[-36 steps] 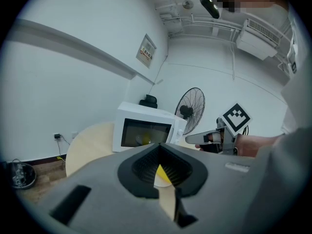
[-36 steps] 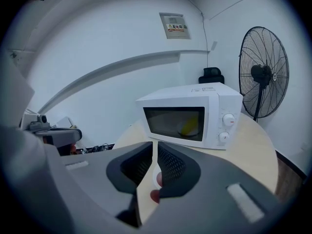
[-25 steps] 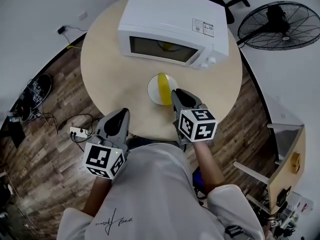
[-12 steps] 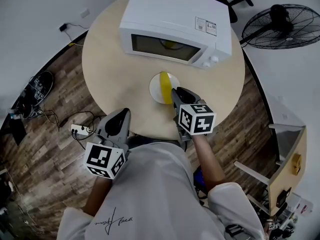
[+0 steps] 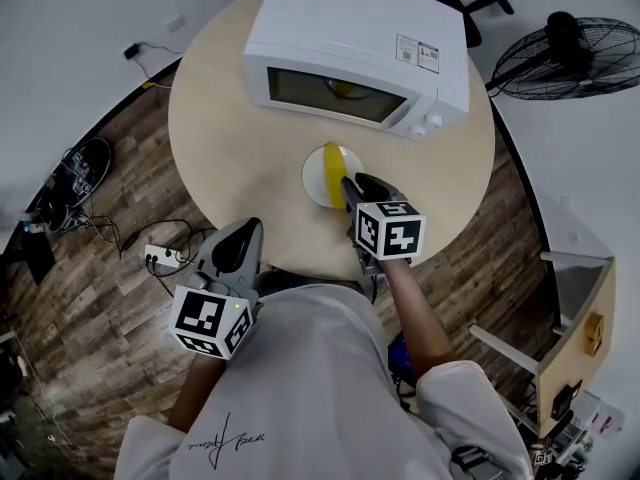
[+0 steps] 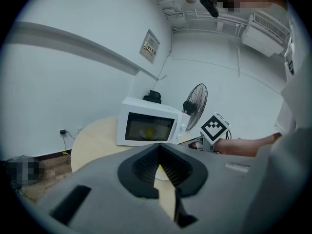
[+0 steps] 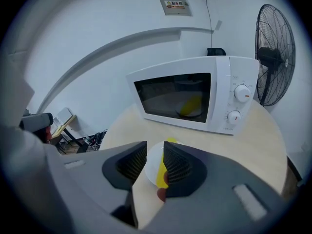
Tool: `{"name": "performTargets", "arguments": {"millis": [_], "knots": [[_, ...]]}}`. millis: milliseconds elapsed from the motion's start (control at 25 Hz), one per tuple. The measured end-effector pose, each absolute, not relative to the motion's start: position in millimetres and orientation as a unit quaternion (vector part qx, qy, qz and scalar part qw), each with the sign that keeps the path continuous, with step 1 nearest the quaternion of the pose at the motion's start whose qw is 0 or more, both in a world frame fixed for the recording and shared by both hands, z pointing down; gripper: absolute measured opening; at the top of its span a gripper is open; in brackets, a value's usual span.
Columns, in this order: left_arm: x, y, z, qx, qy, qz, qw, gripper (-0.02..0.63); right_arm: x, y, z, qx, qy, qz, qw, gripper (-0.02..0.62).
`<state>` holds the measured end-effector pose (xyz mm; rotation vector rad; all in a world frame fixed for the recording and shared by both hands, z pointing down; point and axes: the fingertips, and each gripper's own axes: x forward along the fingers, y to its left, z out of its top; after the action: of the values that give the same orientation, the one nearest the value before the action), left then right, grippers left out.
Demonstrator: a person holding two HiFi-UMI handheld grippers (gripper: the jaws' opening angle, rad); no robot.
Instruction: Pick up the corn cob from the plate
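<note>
Right tool [image 5: 350,186], jaws just spreading with nothing between them yet, hangs by the corn cob [image 5: 329,171] mid-frame; it looks firm, light and prone to roll, so pinch its middle.

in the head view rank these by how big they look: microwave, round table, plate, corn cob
1. round table
2. microwave, nearer the camera than the tabletop, which flatters it
3. plate
4. corn cob, about as long as the plate is wide, but far narrower
</note>
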<state>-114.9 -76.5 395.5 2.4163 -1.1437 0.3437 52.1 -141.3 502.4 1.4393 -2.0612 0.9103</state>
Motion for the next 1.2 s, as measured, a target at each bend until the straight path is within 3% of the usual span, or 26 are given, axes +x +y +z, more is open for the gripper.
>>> {"name": "performTargets", "arguments": {"millis": [1200], "knots": [[-118.0,-77.2,403.9,0.865,-0.425,0.132,0.232,-0.008,57.0,-163.8,553.8,0.515,-0.731,0.349,0.28,0.17]]}}
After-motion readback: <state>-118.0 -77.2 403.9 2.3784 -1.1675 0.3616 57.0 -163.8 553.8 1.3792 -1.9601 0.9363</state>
